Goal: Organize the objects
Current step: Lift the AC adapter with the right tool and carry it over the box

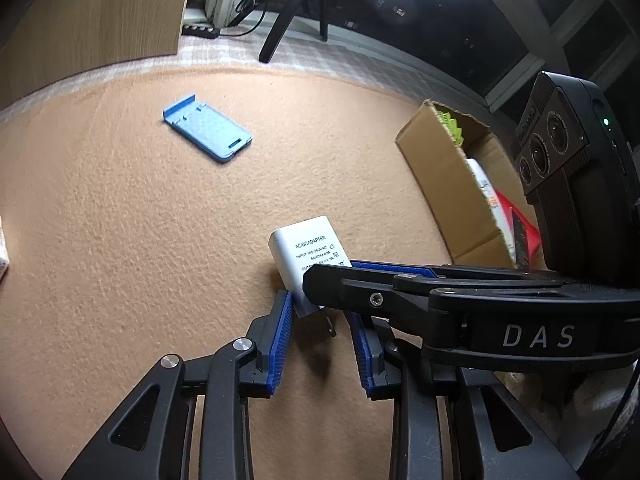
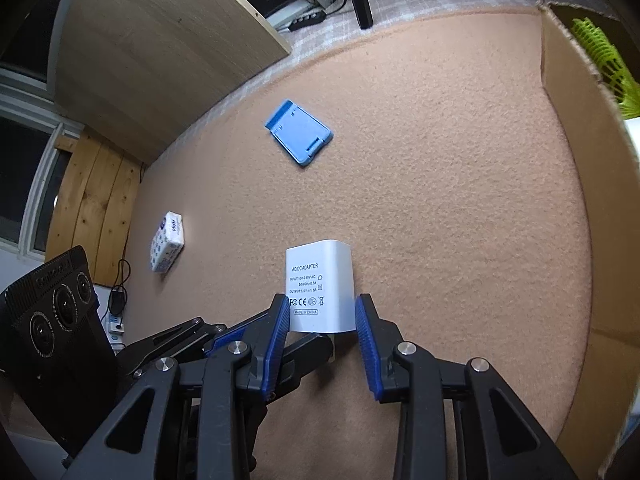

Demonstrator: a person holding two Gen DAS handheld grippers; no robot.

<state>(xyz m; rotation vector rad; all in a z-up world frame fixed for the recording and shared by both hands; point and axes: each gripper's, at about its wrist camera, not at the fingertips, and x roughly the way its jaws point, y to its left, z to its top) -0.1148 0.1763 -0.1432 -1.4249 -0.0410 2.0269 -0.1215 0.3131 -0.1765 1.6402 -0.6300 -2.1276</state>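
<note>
Both grippers meet at the white AC/DC adapter (image 2: 320,292), lower centre of each frame, on the tan carpet (image 2: 440,200). Right gripper (image 2: 322,320): blue pads clamp the adapter's two sides at its plug end. Left gripper (image 1: 320,320): pads sit at the adapter's lower end around the prongs; grip cannot be confirmed, since the right gripper crosses in front. Blue phone stand (image 1: 208,130) lies upper left, well apart. Cardboard box (image 1: 448,176) stands at right edge. Tissue pack (image 2: 168,246) lies left.
</note>
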